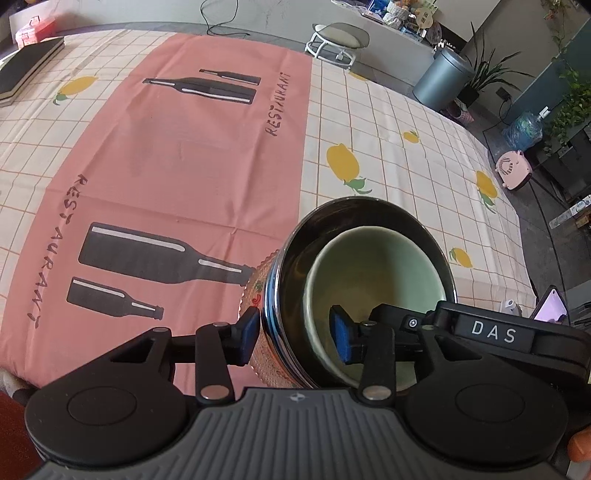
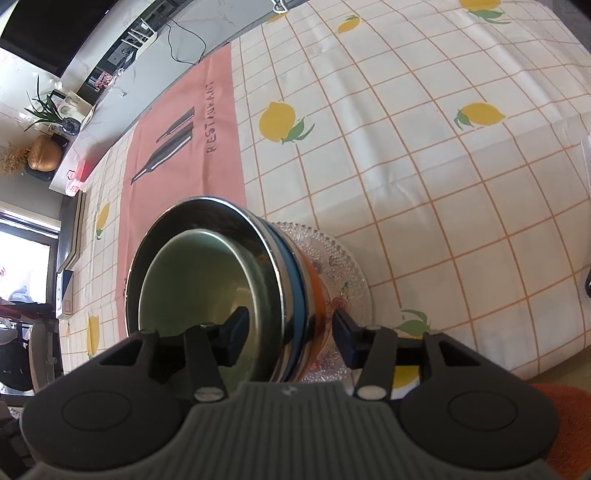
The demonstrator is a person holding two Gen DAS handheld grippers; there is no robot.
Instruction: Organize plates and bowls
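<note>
A pale green bowl (image 1: 376, 266) (image 2: 184, 280) sits nested in a steel bowl (image 1: 293, 266) (image 2: 221, 218). Below them show blue and orange rims, and the stack rests on a clear beaded glass plate (image 2: 349, 266) (image 1: 258, 280). My left gripper (image 1: 295, 334) straddles the stack's near wall: one blue pad is outside the steel bowl, the other inside the green bowl. A gap shows at the inner pad. My right gripper (image 2: 291, 332) straddles the opposite wall the same way, with both pads clear of it. Its black housing marked DAS (image 1: 495, 334) appears in the left wrist view.
The stack stands where a pink runner (image 1: 184, 155) meets a lemon-print checked cloth (image 2: 424, 166). A black case (image 1: 29, 66) and a red box (image 1: 35, 29) lie at the far left corner. A phone (image 1: 550, 306) is propped near the table's right edge.
</note>
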